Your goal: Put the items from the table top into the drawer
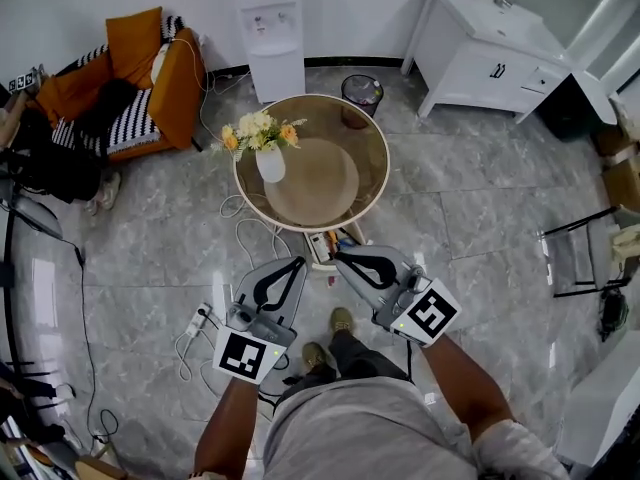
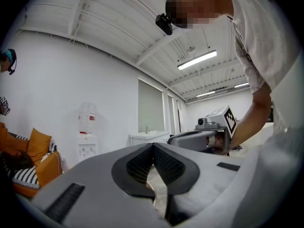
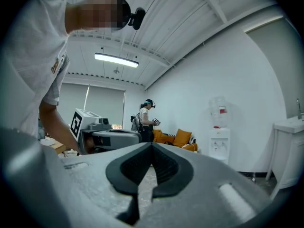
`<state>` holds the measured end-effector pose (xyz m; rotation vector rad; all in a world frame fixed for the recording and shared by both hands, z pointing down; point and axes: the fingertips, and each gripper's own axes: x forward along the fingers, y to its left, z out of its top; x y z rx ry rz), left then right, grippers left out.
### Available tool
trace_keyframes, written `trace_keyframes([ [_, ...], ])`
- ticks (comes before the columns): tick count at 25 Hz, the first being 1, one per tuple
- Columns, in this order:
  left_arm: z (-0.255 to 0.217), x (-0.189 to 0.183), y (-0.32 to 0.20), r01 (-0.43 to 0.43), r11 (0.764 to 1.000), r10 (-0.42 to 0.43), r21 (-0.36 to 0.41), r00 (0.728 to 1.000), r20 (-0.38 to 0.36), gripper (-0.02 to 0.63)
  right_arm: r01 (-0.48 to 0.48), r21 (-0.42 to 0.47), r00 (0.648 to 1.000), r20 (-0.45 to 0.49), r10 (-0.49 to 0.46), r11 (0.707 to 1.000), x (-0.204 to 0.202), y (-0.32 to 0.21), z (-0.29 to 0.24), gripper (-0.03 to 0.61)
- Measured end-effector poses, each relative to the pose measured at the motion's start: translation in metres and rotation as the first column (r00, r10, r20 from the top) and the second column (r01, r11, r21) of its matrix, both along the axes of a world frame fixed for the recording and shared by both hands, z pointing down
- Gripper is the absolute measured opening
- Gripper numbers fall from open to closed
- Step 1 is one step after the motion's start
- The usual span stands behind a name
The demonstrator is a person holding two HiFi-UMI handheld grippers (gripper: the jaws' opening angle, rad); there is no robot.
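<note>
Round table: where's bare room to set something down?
Round table: bare across centre, right and near rim. Crowded only at left, where the flower vase stands. Left tool and right tool are shut, empty.

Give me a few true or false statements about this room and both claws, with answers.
1. Both claws are shut and empty. True: the left claw and right claw hold nothing.
2. The vase stands on the floor. False: it stands on the round table.
3. The bin sits on the table. False: it is on the floor beyond it.
4. The sofa is orange. True.
</note>
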<state>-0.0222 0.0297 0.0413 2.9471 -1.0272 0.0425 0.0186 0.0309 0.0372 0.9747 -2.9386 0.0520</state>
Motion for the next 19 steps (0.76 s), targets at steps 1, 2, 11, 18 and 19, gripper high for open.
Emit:
trace_keyframes([
  [1, -0.001, 0.002, 0.004, -0.003, 1.0, 0.003, 0.001, 1.0, 0.001, 0.0, -0.003, 0.015, 1.0, -0.005, 0.003, 1.0, 0.003, 0.004, 0.0, -0.002],
  [2, -0.003, 0.003, 0.007, -0.005, 1.0, 0.005, 0.002, 1.0, 0.0, 0.0, -0.006, 0.023, 1.0, -0.005, 0.006, 1.0, 0.005, 0.007, -0.001, -0.002],
  [11, -0.013, 0.002, 0.035, -0.011, 1.0, 0.011, 0.014, 1.0, -0.015, 0.0, -0.008, 0.04, 1.0, -0.005, 0.008, 0.999, 0.005, 0.036, -0.01, -0.002],
  [18, -0.017, 0.001, 0.046, -0.011, 0.999, 0.012, 0.03, 1.0, -0.017, 0.0, -0.001, 0.051, 1.0, -0.01, 0.001, 0.999, 0.003, 0.049, -0.014, -0.002],
  [19, -0.018, 0.001, 0.048, -0.012, 0.999, 0.013, 0.031, 1.0, -0.019, 0.0, 0.0, 0.052, 1.0, -0.011, 0.0, 0.999, 0.003, 0.05, -0.015, -0.002],
])
